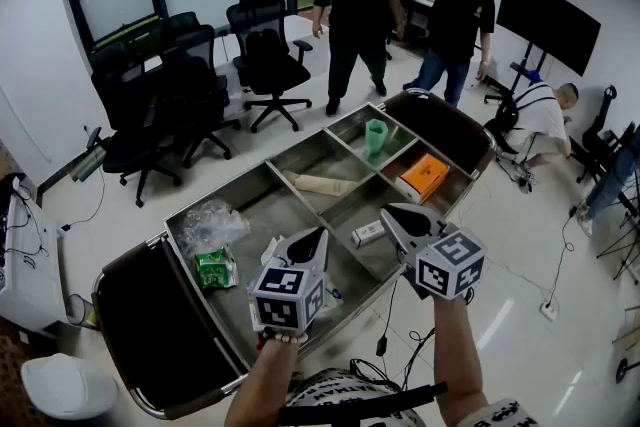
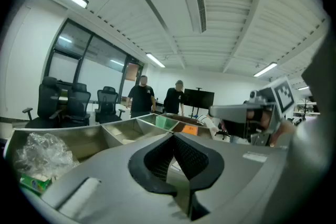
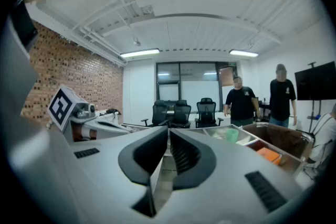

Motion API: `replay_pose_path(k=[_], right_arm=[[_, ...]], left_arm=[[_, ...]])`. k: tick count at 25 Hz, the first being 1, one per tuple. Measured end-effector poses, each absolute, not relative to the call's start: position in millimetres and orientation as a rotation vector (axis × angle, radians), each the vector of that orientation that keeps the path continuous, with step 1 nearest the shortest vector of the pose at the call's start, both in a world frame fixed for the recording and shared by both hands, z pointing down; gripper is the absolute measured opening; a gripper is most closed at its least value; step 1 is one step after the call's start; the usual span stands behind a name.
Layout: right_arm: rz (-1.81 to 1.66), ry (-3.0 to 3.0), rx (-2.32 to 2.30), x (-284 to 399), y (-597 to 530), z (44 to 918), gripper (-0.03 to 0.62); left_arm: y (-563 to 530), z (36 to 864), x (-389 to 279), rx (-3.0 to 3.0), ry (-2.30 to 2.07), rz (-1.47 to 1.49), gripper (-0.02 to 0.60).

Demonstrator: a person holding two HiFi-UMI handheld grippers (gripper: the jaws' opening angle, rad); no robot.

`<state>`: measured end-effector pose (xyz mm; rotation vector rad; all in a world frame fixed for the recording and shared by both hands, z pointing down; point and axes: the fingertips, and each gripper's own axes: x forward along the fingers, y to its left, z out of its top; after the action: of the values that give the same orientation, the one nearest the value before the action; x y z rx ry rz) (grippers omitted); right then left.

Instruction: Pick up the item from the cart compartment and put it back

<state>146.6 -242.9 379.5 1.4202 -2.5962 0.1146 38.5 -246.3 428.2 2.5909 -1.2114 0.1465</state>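
Both tips clenched on nothing; left gripper (image 1: 321, 235) shut tight, right gripper (image 1: 388, 214) likewise; small white box (image 1: 368, 233) sits in the cart (image 1: 275, 215) compartment just under the right jaws, lying crosswise to them

The cart (image 1: 265, 210) is bare sheet metal, brushed and dully shiny, with soft reflections on its dividers. Its two end covers (image 1: 150, 325) look dark brown and smooth, with a slight gloss. A cup (image 1: 375, 136) is translucent green plastic, and a box (image 1: 424, 175) looks like matt orange cardboard. A crumpled bag (image 1: 208, 225) is clear, glinting plastic film. The packet (image 1: 214, 267) beside it is glossy green. A roll (image 1: 320, 184) looks like matt beige paper. The left gripper (image 2: 173, 136) and the right gripper (image 3: 168, 131) are matt grey plastic, their pads (image 3: 181, 152) black and finely ribbed. The floor (image 1: 520, 255) is glossy pale tile, and a wall (image 3: 68, 68) is rough brick.
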Motion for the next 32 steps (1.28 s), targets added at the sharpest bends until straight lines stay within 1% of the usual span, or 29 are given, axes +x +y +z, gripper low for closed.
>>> replay_pose_path(k=[3,4,5,6,8,9,10,12,13,18,20,22,24,25,32], right_arm=[[0.094,-2.538,1.271,139.2,-275.3,368.1,0.036],[0.070,-2.507,1.217,135.6,-286.0,365.7,0.094],[0.041,-2.469,1.168,131.7,-297.6,364.3,0.188],[0.009,-2.428,1.126,127.6,-310.4,363.8,0.213],[-0.034,-2.347,1.043,117.0,-336.8,369.8,0.213],[-0.039,-2.310,0.991,110.9,-349.6,376.9,0.244],[-0.039,-2.274,0.938,105.4,-362.4,385.7,0.290],[-0.025,-2.198,0.841,97.0,-389.0,407.2,0.300],[-0.013,-2.156,0.796,93.5,-401.5,420.6,0.322],[0.042,-1.939,0.563,80.4,-444.1,501.2,0.322],[0.064,-1.865,0.471,76.1,-451.4,528.7,0.302],[0.090,-1.807,0.412,73.5,-457.8,551.2,0.302],[0.110,-1.764,0.385,72.2,-465.1,566.8,0.300],[0.116,-1.744,0.376,73.0,-467.6,573.0,0.281],[0.140,-1.650,0.344,79.2,-476.7,601.0,0.281]], left_arm=[[-249.5,440.4,39.8,2.551,-1.197,0.207,0.005],[-250.2,443.6,40.3,2.542,-1.192,0.218,0.005],[-251.5,446.5,40.7,2.535,-1.188,0.225,0.005],[-253.7,449.1,40.3,2.526,-1.185,0.226,0.005],[-257.5,453.9,36.3,2.504,-1.186,0.224,0.005],[-258.2,456.4,33.6,2.493,-1.189,0.225,0.005],[-258.6,458.9,31.2,2.483,-1.193,0.226,0.005],[-260.2,463.3,26.8,2.465,-1.199,0.224,0.005],[-261.0,465.2,24.3,2.455,-1.201,0.219,0.005],[-267.7,472.4,14.0,2.424,-1.222,0.193,0.005],[-268.1,476.1,11.7,2.409,-1.225,0.194,0.005],[-267.5,478.5,8.4,2.395,-1.222,0.181,0.005],[-268.4,477.1,4.2,2.382,-1.218,0.157,0.005],[-268.4,475.8,2.6,2.379,-1.217,0.149,0.005],[-266.0,479.0,-4.8,2.357,-1.212,0.118,0.005]])
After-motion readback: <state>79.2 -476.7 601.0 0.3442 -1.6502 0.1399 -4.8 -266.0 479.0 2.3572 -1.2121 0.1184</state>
